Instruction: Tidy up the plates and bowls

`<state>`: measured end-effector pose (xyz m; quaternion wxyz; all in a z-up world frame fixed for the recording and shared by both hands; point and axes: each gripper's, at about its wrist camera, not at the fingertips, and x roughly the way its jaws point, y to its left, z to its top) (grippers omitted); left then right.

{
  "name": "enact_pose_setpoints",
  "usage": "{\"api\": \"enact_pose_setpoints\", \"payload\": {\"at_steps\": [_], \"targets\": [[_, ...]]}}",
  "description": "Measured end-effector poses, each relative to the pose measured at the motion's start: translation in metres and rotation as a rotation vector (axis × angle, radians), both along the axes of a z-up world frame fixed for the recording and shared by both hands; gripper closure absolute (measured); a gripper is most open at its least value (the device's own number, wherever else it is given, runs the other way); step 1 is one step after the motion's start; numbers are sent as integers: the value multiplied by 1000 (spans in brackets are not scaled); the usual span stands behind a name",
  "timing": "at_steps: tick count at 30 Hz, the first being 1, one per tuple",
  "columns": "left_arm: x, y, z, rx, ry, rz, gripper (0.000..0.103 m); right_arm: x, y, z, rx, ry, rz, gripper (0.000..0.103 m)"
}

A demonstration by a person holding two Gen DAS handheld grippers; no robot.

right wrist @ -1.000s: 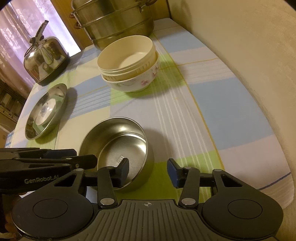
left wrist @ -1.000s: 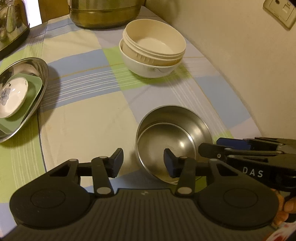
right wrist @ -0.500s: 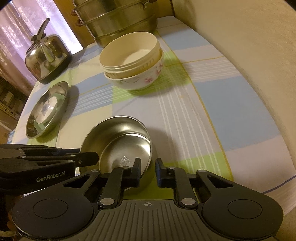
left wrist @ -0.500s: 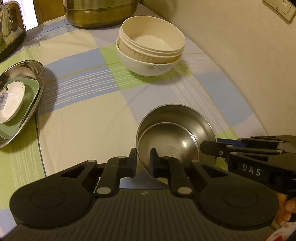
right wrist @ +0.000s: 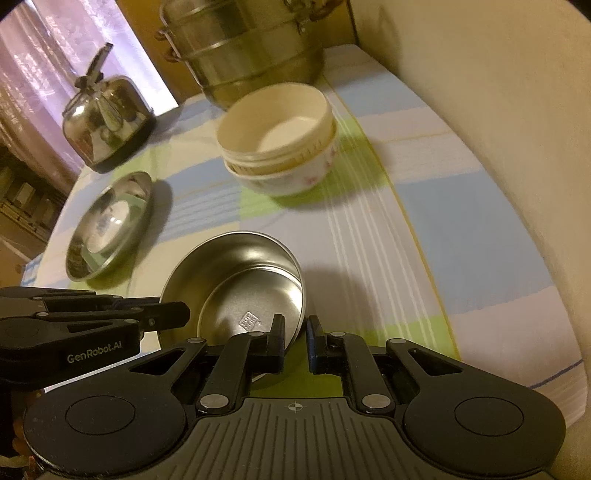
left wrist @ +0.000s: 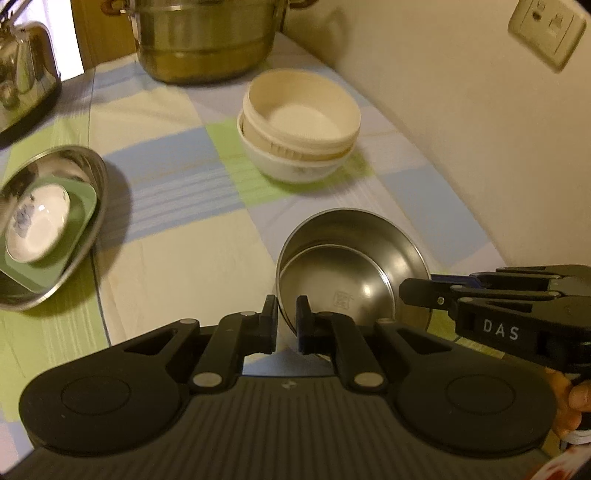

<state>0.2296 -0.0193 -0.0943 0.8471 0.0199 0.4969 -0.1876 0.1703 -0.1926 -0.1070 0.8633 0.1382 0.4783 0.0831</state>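
Observation:
A steel bowl holds a smaller steel bowl nested inside; both grippers hold it from opposite sides, above the checked cloth. My left gripper is shut on its near left rim. My right gripper is shut on its right rim; the bowl also shows in the right wrist view. Beyond stand stacked cream bowls in a white flowered bowl. At left a steel plate holds a green square plate and a small white dish.
A large steel steamer pot stands at the back and a steel kettle at the back left. A beige wall with a socket runs along the right edge of the table.
Both grippers went from open to shut on the steel bowl's rim. The bowl has since risen and both views have tilted back.

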Motion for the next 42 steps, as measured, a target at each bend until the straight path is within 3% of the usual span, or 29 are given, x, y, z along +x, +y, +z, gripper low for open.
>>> {"api": "enact_pose_setpoints", "payload": {"at_steps": [19,32,42], "targets": [[56,-12,72,-44,-181,27,94,61,-11,74,23,-139,-8,91],[114,-27,73,-33,-219,34,94,116,-25,76,8,-167,-31,91],[135,-34,56,-27,-180,36,94,138,-35,58,16,-145,-42,91]]}}
